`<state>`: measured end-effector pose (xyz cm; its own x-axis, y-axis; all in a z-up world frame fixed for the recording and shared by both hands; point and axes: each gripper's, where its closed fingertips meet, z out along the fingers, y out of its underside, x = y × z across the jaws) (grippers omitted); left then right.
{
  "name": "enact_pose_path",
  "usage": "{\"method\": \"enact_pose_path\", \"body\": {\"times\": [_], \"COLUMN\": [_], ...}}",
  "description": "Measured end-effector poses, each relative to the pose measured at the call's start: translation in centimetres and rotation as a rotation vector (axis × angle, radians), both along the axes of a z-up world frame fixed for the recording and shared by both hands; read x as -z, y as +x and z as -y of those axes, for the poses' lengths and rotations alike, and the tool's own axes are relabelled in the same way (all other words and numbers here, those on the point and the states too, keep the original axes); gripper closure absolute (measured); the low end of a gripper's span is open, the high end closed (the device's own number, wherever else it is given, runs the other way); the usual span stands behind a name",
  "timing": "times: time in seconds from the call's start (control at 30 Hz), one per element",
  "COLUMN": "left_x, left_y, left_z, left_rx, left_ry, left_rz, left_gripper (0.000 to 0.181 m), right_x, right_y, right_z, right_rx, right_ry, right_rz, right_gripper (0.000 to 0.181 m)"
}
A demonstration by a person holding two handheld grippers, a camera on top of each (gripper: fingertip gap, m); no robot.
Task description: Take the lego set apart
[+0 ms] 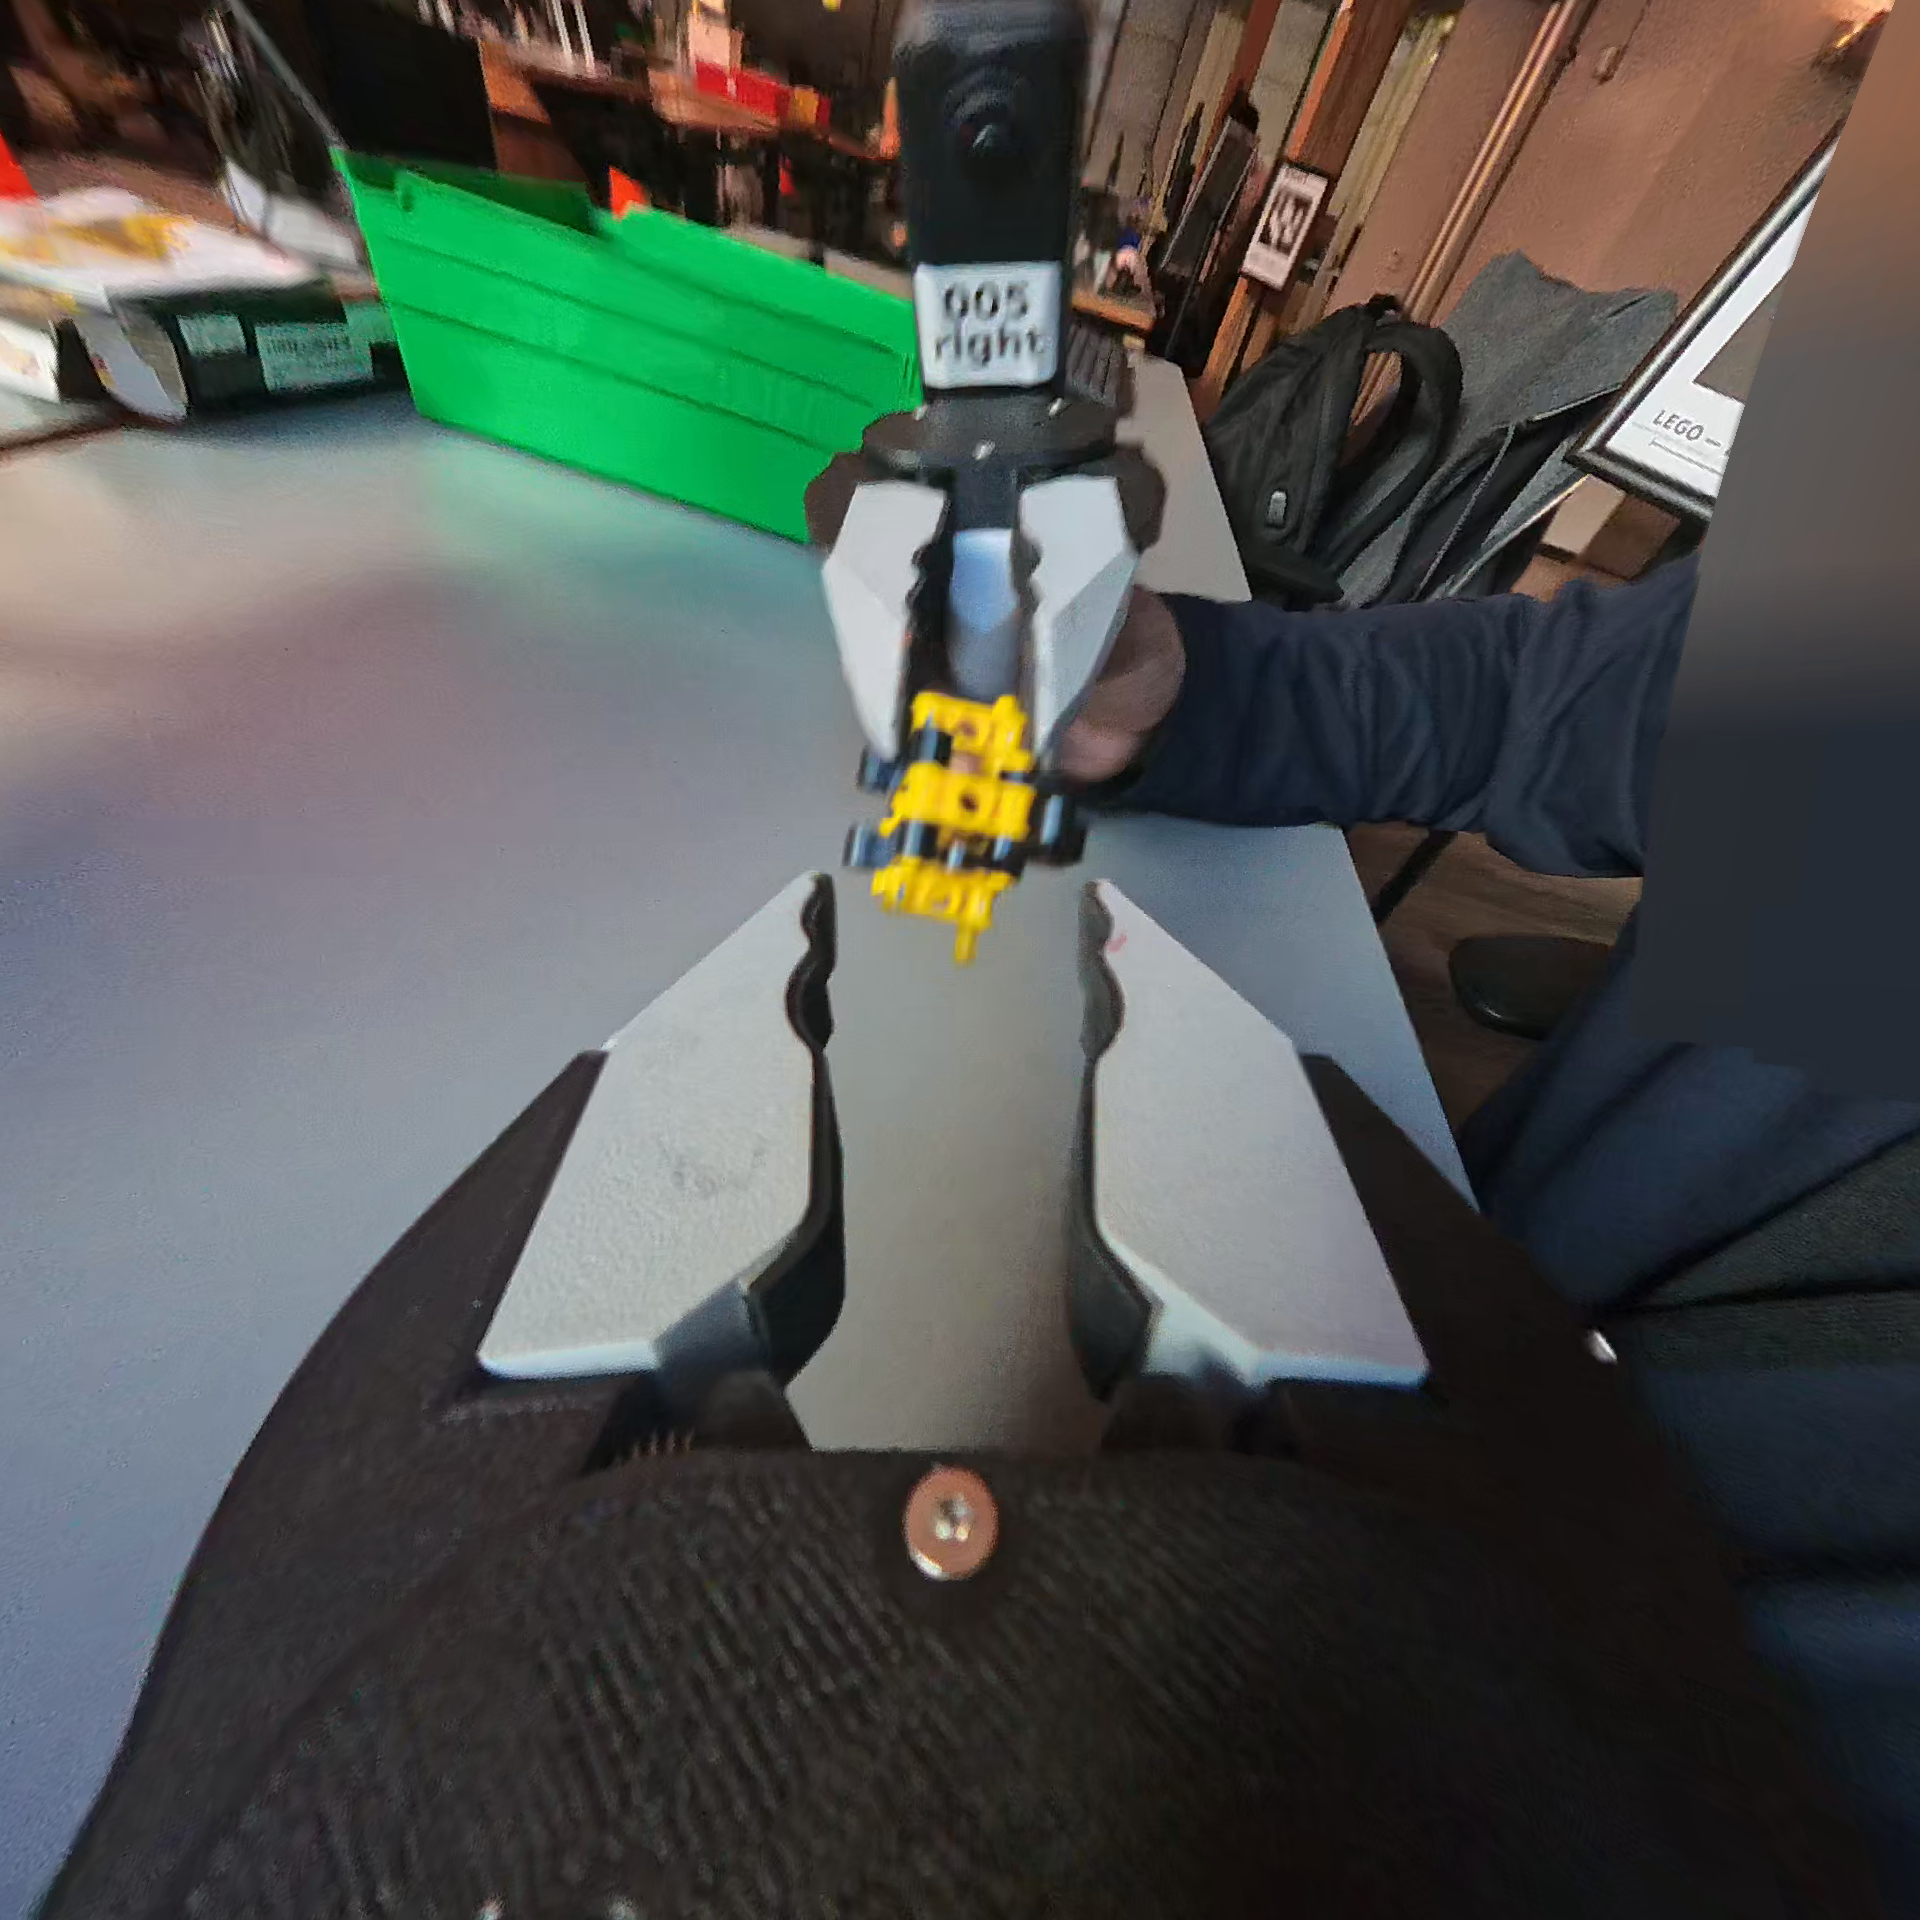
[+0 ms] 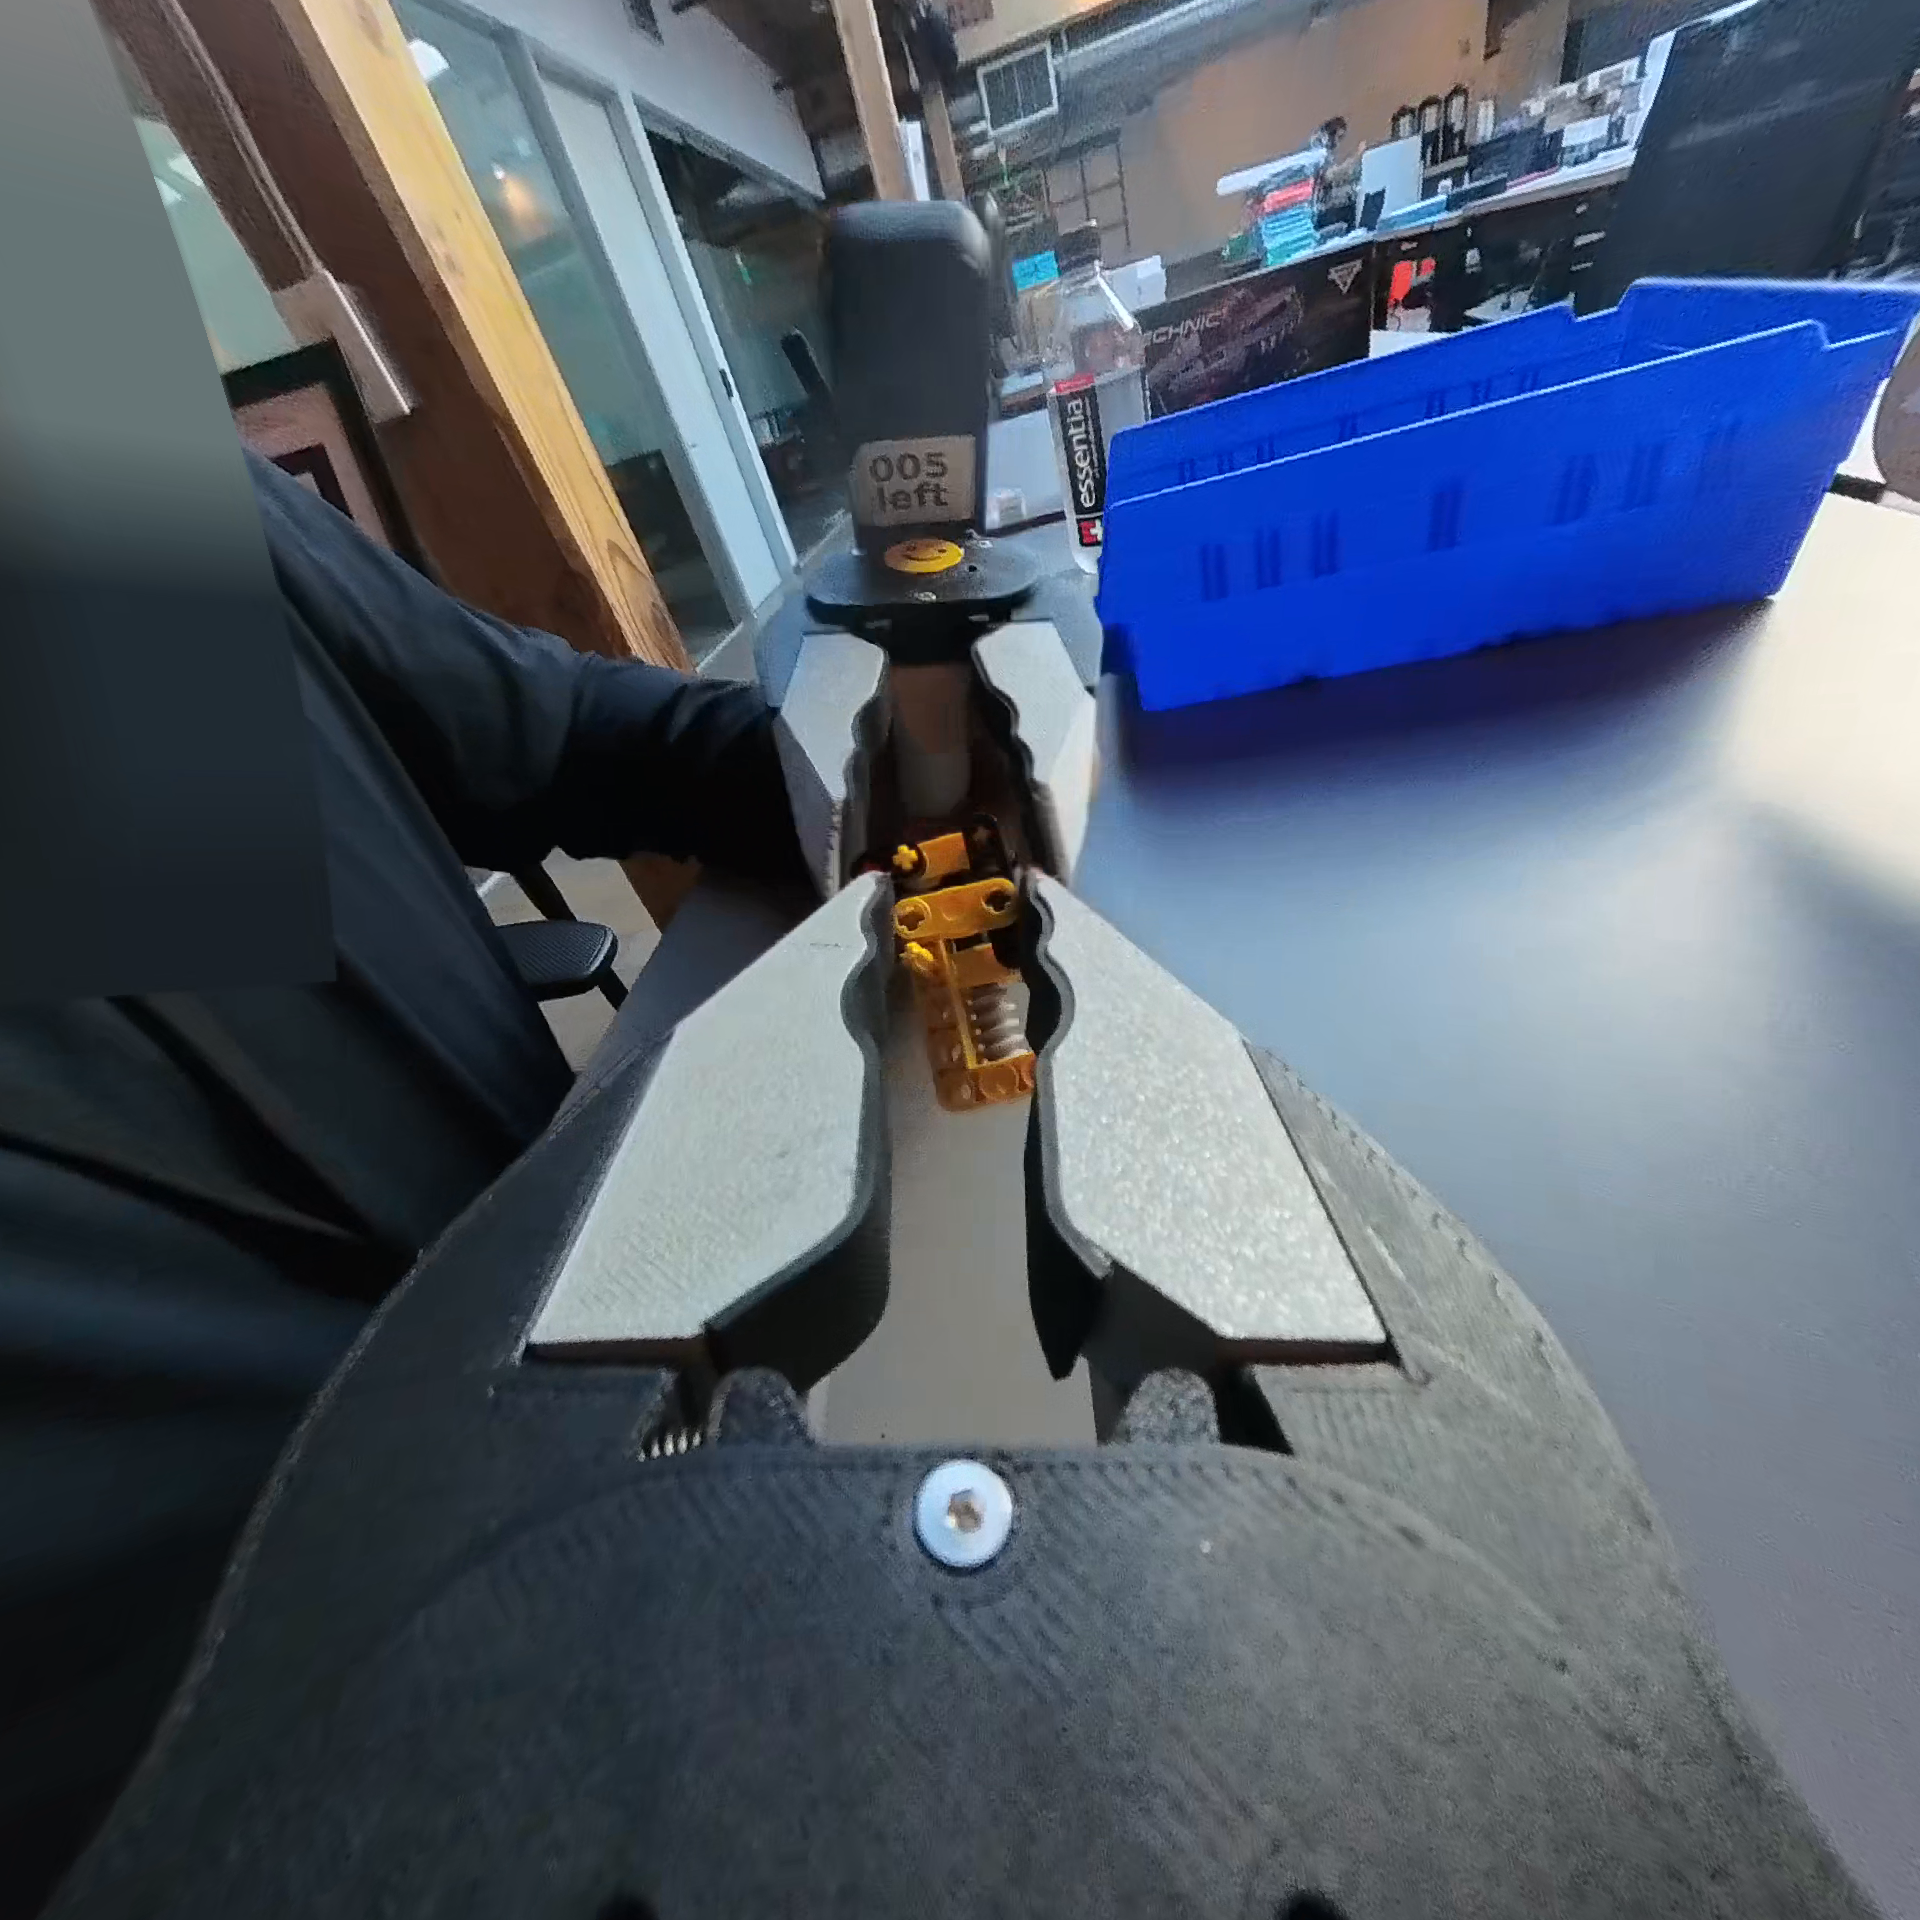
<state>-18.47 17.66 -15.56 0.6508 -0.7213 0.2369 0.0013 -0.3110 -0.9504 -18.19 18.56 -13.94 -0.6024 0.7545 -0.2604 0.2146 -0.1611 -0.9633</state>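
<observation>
A small yellow and black lego set is held above the grey table. My right gripper is shut on it; in the right wrist view the set sits between the fingers and shows a metal spring. In the left wrist view the right gripper points toward me, gripping the set's far end. My left gripper is open, its fingertips on either side of the set's near yellow end without visibly touching it. It also shows in the right wrist view, facing the right gripper.
A green bin stands at the back of the table beside flat boxes. A blue bin, a water bottle and a dark box stand on the other side. A backpack lies past the table's edge.
</observation>
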Motion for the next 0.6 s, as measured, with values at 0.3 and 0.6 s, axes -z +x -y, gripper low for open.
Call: {"method": "enact_pose_path", "body": {"times": [0.3,0.6], "left_x": [0.3,-0.3], "left_y": [1.7,1.3], "left_z": [-0.4,-0.8], "left_rx": [-0.038,-0.076], "left_ry": [0.064,0.085], "left_rz": [-0.1,-0.085], "left_gripper": [0.148,0.141], "right_x": [0.1,-1.4], "right_y": [-0.3,-0.4], "right_z": [0.7,-0.4], "right_rx": [-0.013,-0.012], "right_ry": [-0.002,-0.194], "right_rz": [0.004,-0.037], "right_gripper": [0.161,0.161]}}
